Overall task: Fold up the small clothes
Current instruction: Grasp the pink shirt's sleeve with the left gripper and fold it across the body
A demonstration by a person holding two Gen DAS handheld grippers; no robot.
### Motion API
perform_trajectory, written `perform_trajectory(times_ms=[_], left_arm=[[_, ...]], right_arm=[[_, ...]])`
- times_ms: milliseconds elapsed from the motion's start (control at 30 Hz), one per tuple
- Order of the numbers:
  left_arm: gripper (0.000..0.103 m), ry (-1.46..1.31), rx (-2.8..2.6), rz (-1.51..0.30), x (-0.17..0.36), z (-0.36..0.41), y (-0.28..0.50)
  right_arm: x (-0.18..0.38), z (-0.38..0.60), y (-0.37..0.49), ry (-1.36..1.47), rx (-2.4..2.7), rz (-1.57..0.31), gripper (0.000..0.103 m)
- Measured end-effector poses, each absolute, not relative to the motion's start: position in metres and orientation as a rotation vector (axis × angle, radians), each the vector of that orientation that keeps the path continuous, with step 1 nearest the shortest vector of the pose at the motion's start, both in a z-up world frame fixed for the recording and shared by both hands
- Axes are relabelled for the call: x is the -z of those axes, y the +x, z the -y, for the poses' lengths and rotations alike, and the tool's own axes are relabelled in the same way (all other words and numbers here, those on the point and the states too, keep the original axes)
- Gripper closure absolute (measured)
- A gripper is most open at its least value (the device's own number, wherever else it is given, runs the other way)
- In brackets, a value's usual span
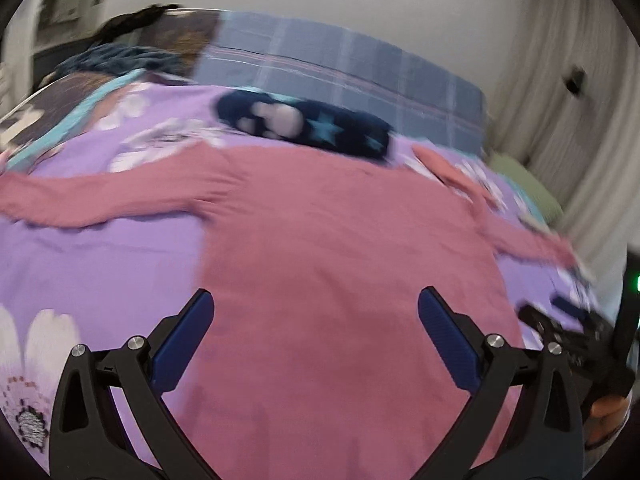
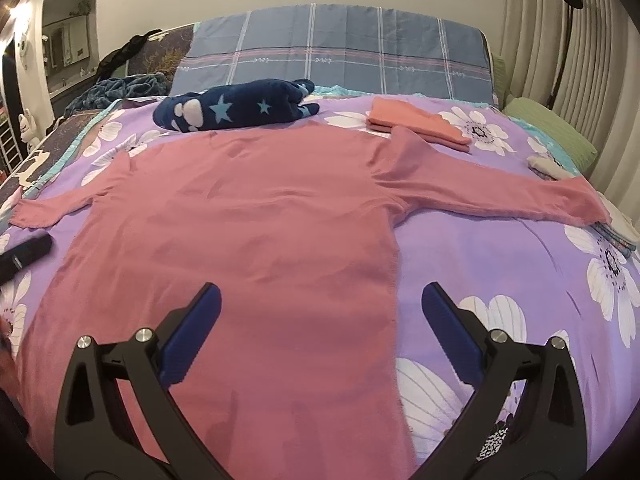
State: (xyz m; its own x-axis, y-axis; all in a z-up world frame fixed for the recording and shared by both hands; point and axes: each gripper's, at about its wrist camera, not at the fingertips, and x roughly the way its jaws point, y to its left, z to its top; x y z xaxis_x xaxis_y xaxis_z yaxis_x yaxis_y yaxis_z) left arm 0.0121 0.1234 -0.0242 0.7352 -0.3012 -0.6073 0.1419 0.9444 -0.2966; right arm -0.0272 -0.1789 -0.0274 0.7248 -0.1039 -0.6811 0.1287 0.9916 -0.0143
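The pink long-sleeved top (image 2: 240, 216) lies flat and unfolded on the bed's purple flowered cover (image 2: 480, 240), body toward the cameras, both sleeves spread outward. All positions below are given relative to this top.

Tool state:
- Left tool (image 1: 316, 312): jaws spread wide, holding nothing, above the lower body of the top. The left wrist view is blurred, so contact with the cloth cannot be confirmed.
- Right tool (image 2: 320, 304): jaws spread wide, holding nothing, straddling the top's right side seam near the hem.

Surrounding items:
- Dark blue star-patterned garment (image 2: 236, 108): just beyond the neckline.
- Folded pink item (image 2: 416, 124): beyond the right shoulder, apparently touching it.
- Small pale item (image 2: 550, 166): beside the far part of the right sleeve.
- Blue checked pillow (image 2: 340, 48): well beyond the neckline, at the head of the bed.

Assessed status: no fold is made yet.

Likely faults from here:
1. Pinching the cover with the hem. Cause: the cover is soft and lies directly under the cloth.
2. A skewed fold. Cause: uneven grip points on the two sides.
3. Sleeve dragging the neighbouring items out of place. Cause: the right sleeve lies close to the folded pink item and the small pale item.
4. Cloth slipping from the pads. Cause: too shallow a bite on a single layer.
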Motion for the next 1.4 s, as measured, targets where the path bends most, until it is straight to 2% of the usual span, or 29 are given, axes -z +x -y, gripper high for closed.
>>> perform_trajectory(times_ms=[67, 100, 167, 233, 433, 533, 633, 800, 833, 867, 900, 933, 1100, 1200, 1400], left_arm=[[0.022, -0.309, 0.196, -0.7, 0.025, -0.155, 0.021], [0.028, -0.377, 0.155, -0.703, 0.028, -0.181, 0.027], [0.051, -0.493, 0.103, -0.714, 0.036, -0.219, 0.036], [0.062, -0.628, 0.032, -0.72, 0.05, -0.267, 0.046], [0.063, -0.873, -0.199, -0.719, 0.088, -0.374, 0.08], [0.063, -0.907, -0.314, -0.712, 0.1, -0.409, 0.094], [0.063, -1.039, -0.37, -0.633, 0.115, -0.446, 0.105], [0.063, -1.058, -0.451, -0.588, 0.109, -0.469, 0.126], [0.066, -1.039, -0.46, -0.588, 0.105, -0.468, 0.131], [0.083, -1.008, -0.465, -0.589, 0.1, -0.467, 0.137], [0.095, -0.991, -0.454, -0.586, 0.095, -0.463, 0.14], [0.102, -0.975, -0.417, -0.576, 0.087, -0.457, 0.146], [0.102, -0.713, -0.144, -0.534, 0.017, -0.368, 0.181], [0.102, -0.58, 0.105, -0.538, -0.022, -0.275, 0.198], [0.102, -0.298, 0.474, -0.583, -0.04, -0.093, 0.189]], right_arm=[[0.03, 0.183, -0.025, 0.049, 0.134, -0.763, 0.002], [0.032, 0.185, -0.024, 0.056, 0.136, -0.769, 0.002], [0.033, 0.186, -0.023, 0.061, 0.141, -0.774, 0.002], [0.034, 0.186, -0.023, 0.057, 0.145, -0.773, 0.002], [0.033, 0.193, -0.024, 0.059, 0.168, -0.769, 0.002], [0.032, 0.198, -0.024, 0.062, 0.189, -0.772, 0.002], [0.033, 0.206, -0.023, 0.066, 0.216, -0.777, 0.002], [0.035, 0.218, -0.021, 0.086, 0.257, -0.784, 0.002], [0.036, 0.219, -0.02, 0.089, 0.26, -0.784, 0.002], [0.036, 0.219, -0.02, 0.09, 0.261, -0.783, 0.002], [0.036, 0.22, -0.02, 0.093, 0.263, -0.781, 0.002], [0.036, 0.22, -0.019, 0.092, 0.262, -0.78, 0.002], [0.039, 0.22, -0.014, 0.091, 0.255, -0.794, 0.002], [0.037, 0.218, -0.014, 0.108, 0.237, -0.784, 0.002], [0.038, 0.221, -0.018, 0.087, 0.254, -0.78, 0.002]])
